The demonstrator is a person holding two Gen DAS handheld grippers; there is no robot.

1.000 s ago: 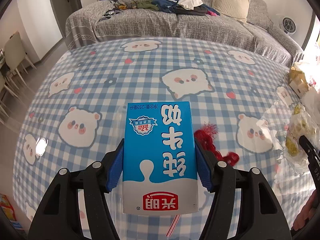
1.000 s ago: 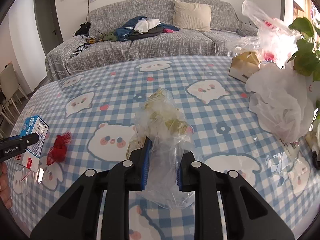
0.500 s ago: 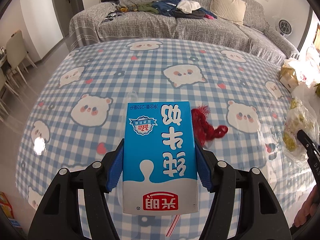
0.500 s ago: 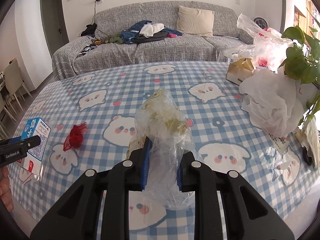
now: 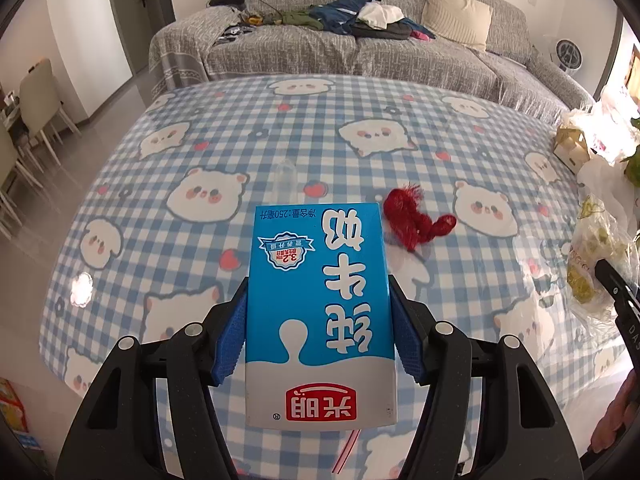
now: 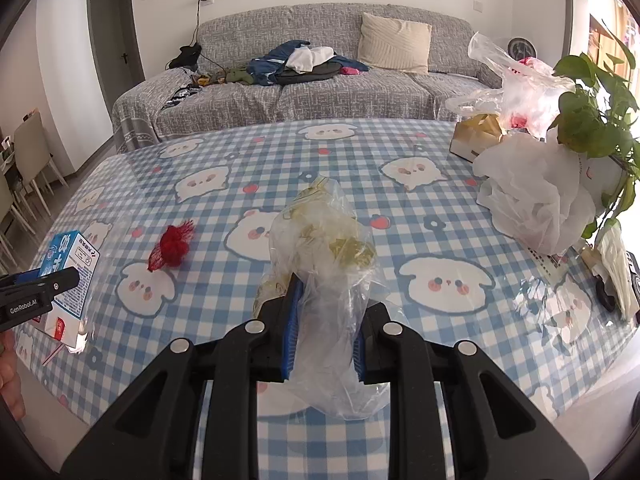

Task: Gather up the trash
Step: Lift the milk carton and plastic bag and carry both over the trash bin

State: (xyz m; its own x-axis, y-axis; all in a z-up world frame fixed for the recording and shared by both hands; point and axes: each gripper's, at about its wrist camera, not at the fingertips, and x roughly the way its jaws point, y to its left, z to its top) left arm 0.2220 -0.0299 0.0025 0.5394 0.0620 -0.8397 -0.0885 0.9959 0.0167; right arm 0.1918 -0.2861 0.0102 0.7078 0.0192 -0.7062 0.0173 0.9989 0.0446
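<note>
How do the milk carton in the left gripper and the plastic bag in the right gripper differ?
The milk carton is a rigid blue and white box with printed text; the plastic bag is clear, crumpled and shapeless. The left gripper holds the carton with its jaws wide apart; the right gripper pinches the bag nearly shut. Both are lifted off the checked table.

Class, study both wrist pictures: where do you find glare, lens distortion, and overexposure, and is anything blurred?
Left wrist view: a bright glare spot on the glossy tablecloth at left; the fisheye bows the table edge; the milk carton prints sharp. Right wrist view: daylight washes out the right edge behind the plant; the clear plastic bag shows sheen; no motion blur is evident.
</note>
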